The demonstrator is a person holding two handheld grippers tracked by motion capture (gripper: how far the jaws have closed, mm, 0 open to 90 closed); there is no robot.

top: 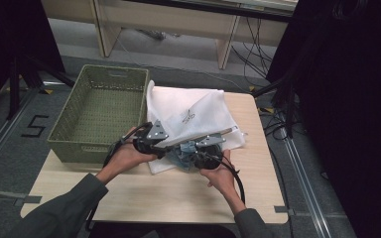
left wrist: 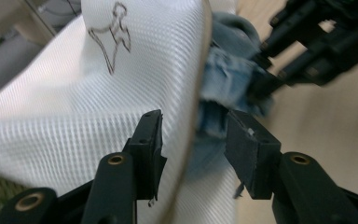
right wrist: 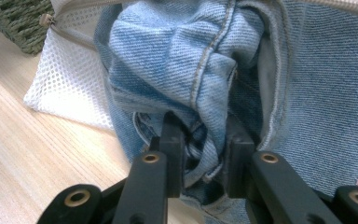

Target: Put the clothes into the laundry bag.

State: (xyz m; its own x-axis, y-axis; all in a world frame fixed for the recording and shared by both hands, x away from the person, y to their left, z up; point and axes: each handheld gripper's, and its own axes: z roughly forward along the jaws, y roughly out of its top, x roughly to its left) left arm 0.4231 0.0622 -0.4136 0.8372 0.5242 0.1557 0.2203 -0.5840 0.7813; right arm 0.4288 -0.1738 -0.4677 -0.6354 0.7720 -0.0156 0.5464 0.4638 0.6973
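A white mesh laundry bag [top: 193, 111] lies on the wooden table [top: 178, 188], its upper layer raised like a tent. Blue denim jeans [top: 186, 151] bulge from its near opening. My left gripper [top: 154, 139] is at the bag's left mouth. In the left gripper view its jaws stand apart [left wrist: 193, 135], with the bag's rim [left wrist: 200, 70] running between them and the jeans [left wrist: 228, 74] behind. My right gripper [top: 206, 148] is at the opening's right side. In its own view the jaws [right wrist: 204, 149] pinch a fold of the jeans [right wrist: 168, 56].
A green woven basket [top: 99, 106], with nothing in it, stands on the table's left, touching the bag; its corner [right wrist: 18, 18] also appears in the right gripper view. Bare wood [right wrist: 37, 158] lies in front of the bag. Dark curtains and cables flank the table on the floor.
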